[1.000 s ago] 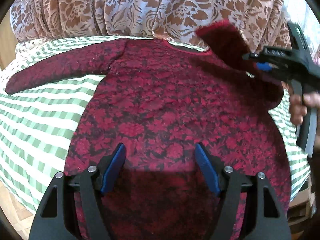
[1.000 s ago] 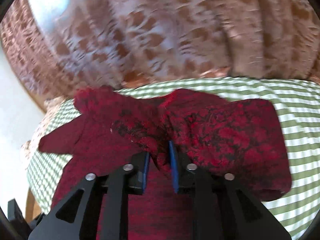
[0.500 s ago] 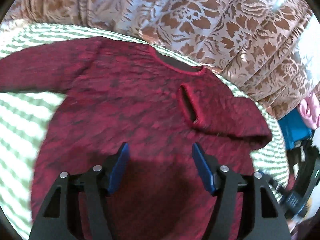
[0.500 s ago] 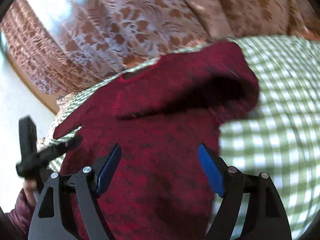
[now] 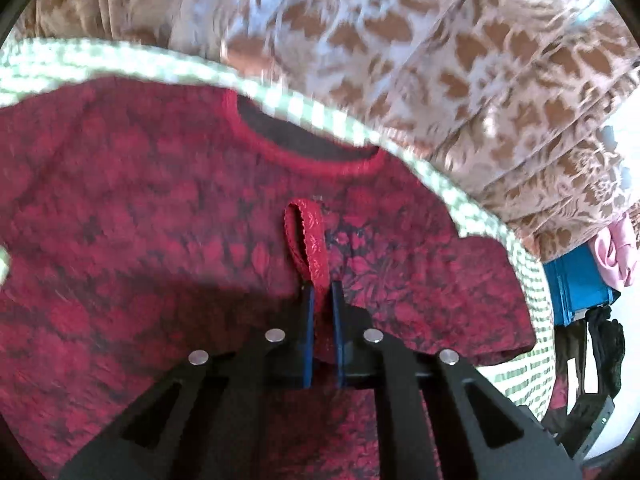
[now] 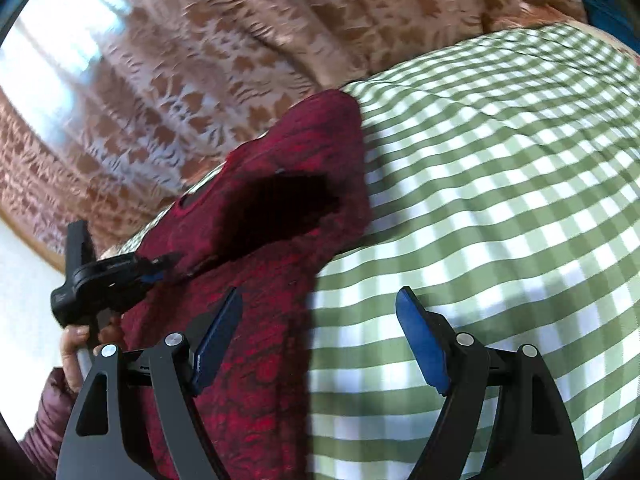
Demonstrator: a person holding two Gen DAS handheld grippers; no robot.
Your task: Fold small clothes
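The red top [image 5: 160,240] lies flat on the checked cloth [image 6: 500,200], neckline far. The left gripper [image 5: 320,304] is clamped on the folded-in sleeve's cuff [image 5: 308,236] — sleeve running rightward. The right gripper [image 6: 320,340], jaws wide and empty, hovers over the top's right edge — farther from the cuff.

The dress [image 5: 168,216] is matt red cloth with a woven floral texture; the bedsheet [image 6: 500,208] is smooth checked cotton-like cloth; the tongs [image 5: 320,300] look matt black plastic.
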